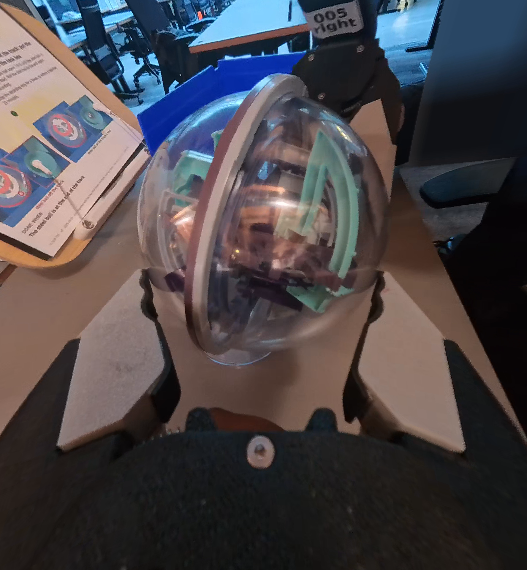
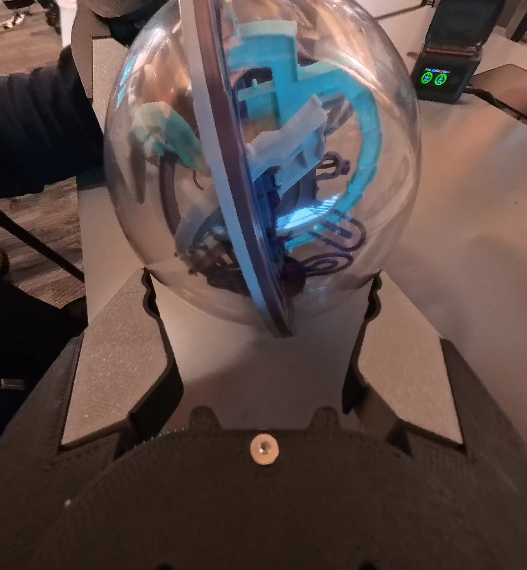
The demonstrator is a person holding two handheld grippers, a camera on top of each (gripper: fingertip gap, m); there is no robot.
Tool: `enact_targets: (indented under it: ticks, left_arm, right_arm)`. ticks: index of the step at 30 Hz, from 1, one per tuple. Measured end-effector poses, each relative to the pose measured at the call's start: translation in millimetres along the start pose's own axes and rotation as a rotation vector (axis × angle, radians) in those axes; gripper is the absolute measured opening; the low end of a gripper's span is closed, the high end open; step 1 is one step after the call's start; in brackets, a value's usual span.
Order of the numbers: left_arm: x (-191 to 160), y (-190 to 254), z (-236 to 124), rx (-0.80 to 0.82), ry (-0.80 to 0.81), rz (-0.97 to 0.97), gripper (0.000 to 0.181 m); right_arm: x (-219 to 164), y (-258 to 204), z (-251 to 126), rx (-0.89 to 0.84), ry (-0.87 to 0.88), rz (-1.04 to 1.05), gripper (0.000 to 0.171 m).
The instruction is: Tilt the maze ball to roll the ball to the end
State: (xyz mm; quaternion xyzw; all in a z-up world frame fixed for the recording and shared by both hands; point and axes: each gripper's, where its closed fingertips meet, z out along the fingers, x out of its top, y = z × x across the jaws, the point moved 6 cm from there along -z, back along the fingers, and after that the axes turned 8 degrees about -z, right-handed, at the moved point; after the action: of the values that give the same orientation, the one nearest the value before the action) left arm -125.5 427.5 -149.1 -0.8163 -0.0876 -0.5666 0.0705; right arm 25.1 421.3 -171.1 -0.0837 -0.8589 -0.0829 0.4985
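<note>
The maze ball (image 1: 256, 216) is a clear sphere with a grey rim band and teal and purple tracks inside. It also fills the right wrist view (image 2: 317, 148), with the band tilted near upright. My left gripper (image 1: 262, 277) has its jaws spread wide, and its fingertips (image 1: 146, 287) press the ball's lower sides. My right gripper (image 2: 260, 277) grips it the same way from the opposite side and shows behind the ball in the left wrist view (image 1: 348, 86). I cannot make out the small steel ball inside. I cannot tell whether the sphere touches the table.
A beige table (image 1: 40, 324) lies below, its right edge close by (image 1: 472, 308). An instruction sheet on a wooden board (image 1: 40, 148) leans at the left. A blue bin (image 1: 188, 105) stands behind the ball. A small black device with a lit screen (image 2: 441, 74) sits far right. A dark sleeve (image 2: 24, 132) is at the left.
</note>
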Motion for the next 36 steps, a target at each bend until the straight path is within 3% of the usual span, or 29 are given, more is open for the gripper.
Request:
enact_targets:
  ticks: [7, 14, 23, 36]
  left_arm:
    - [7, -4, 1, 0.019, 0.009, 0.017, 0.139]
    - [11, -37, -15, 0.134, 0.042, 0.024, 0.141]
    - [-17, -45, 3, 0.192, 0.021, 0.042, 0.142]
    - [-19, -11, 2, 0.126, 0.036, 0.027, 0.143]
  right_arm:
    - [8, 5, -4, -0.027, -0.012, -0.041, 0.134]
    - [36, 43, 16, 0.002, -0.026, -0.160, 0.133]
    - [11, 56, 31, -0.021, -0.062, -0.237, 0.134]
    - [5, 15, 16, -0.072, -0.029, -0.196, 0.133]
